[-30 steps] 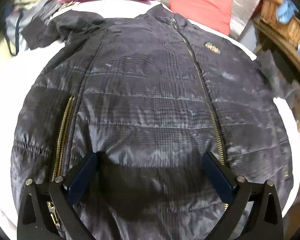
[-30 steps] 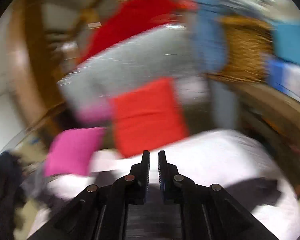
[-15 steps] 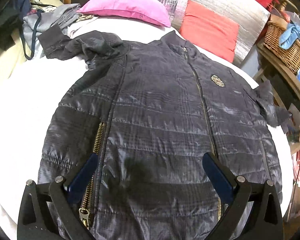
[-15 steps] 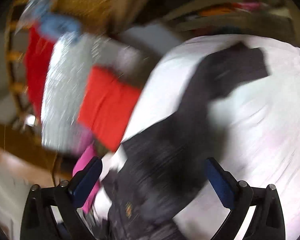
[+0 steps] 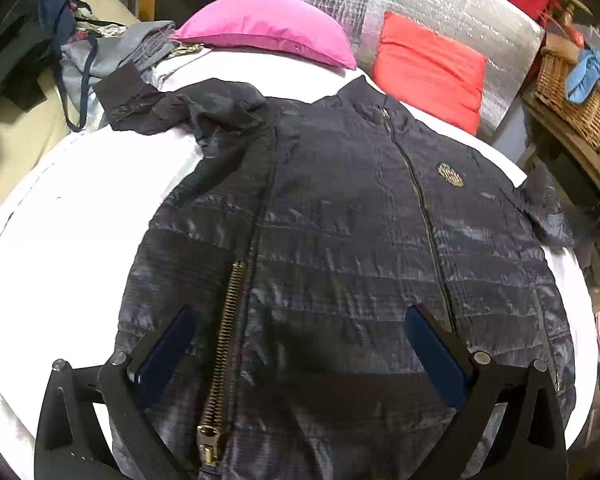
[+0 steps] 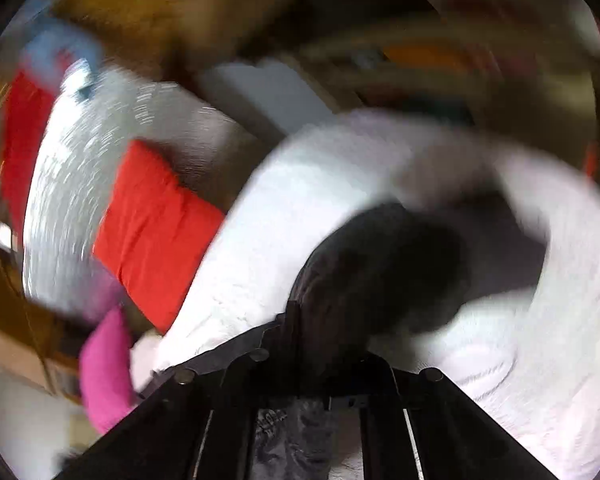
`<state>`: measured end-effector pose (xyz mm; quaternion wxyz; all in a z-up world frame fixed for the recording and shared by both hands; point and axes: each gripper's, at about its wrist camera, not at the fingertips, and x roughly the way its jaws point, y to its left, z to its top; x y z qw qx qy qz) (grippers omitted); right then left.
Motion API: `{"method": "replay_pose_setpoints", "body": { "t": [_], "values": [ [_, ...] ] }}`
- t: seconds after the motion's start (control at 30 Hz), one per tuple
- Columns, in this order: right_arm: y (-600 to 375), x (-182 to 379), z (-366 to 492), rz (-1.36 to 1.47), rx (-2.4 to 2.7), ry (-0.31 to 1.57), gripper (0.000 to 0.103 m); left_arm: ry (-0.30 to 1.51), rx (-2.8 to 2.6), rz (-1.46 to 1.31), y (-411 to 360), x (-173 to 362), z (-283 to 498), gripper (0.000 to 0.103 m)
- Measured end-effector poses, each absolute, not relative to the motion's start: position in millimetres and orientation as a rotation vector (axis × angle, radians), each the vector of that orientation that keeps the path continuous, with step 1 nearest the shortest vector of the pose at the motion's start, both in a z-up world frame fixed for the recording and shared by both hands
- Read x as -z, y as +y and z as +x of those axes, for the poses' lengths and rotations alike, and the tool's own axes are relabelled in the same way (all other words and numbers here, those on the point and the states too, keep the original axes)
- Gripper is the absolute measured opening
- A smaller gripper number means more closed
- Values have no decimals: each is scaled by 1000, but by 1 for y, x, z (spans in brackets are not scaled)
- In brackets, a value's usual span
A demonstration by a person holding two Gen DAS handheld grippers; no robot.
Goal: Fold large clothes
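A dark quilted jacket [image 5: 340,220] lies front up, zipped, across the white bed [image 5: 80,240]. Its collar points toward the pillows and both sleeves are spread out. My left gripper [image 5: 300,312] hovers open over the jacket's lower part, beside the brass pocket zipper [image 5: 224,336], with nothing between its fingers. The right wrist view is blurred by motion. In it my right gripper [image 6: 312,320] is shut on the jacket's dark sleeve [image 6: 380,264], which bunches up just ahead of the fingers on the white bed [image 6: 284,208].
A pink pillow [image 5: 268,32], a red cushion [image 5: 428,68] and a silver foil mat [image 5: 420,4] line the head of the bed. A wicker basket [image 5: 572,96] sits on wooden furniture at the right. Bags and clothes [image 5: 92,56] are piled at the left.
My left gripper drew back and up, so more of the jacket shows. My right gripper swung down to the bed, rolled, opened wide over the sleeve and closed on it.
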<state>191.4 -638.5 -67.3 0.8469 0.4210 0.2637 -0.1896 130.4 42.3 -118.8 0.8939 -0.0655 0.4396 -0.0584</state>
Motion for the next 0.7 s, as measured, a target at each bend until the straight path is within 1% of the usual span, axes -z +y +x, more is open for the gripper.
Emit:
{"method": "replay_pose_setpoints", "body": {
  "t": [0.1,0.13,0.2,0.27,0.33,0.4,0.43,0.47,0.53,0.6,0.7],
  "values": [
    [-588,-19,201,654,354,455,8,892,128,-181,53,115,128,103],
    [-557,-52,207,559,302,420,8,886,129,-197,56,113,126,103],
    [-498,-96,217,414,205,377,8,870,134,-225,63,109,121,103],
    [-436,-120,224,320,90,346,9,860,133,-234,68,105,117,103],
    [-369,-120,230,279,-44,355,11,847,131,-236,74,100,111,103],
    [-324,-101,231,270,-137,397,24,833,115,-240,83,94,105,103],
    [-301,-86,232,266,-183,438,59,828,111,-244,87,93,103,103],
    [-279,-67,230,270,-219,483,103,825,106,-248,90,91,102,103],
    [-254,-17,233,312,-260,574,103,819,85,-261,99,88,98,103],
    [-247,26,239,364,-259,682,103,816,77,-269,104,84,98,103],
    [-273,70,243,486,-227,733,103,808,74,-252,104,77,103,103]
  ]
}}
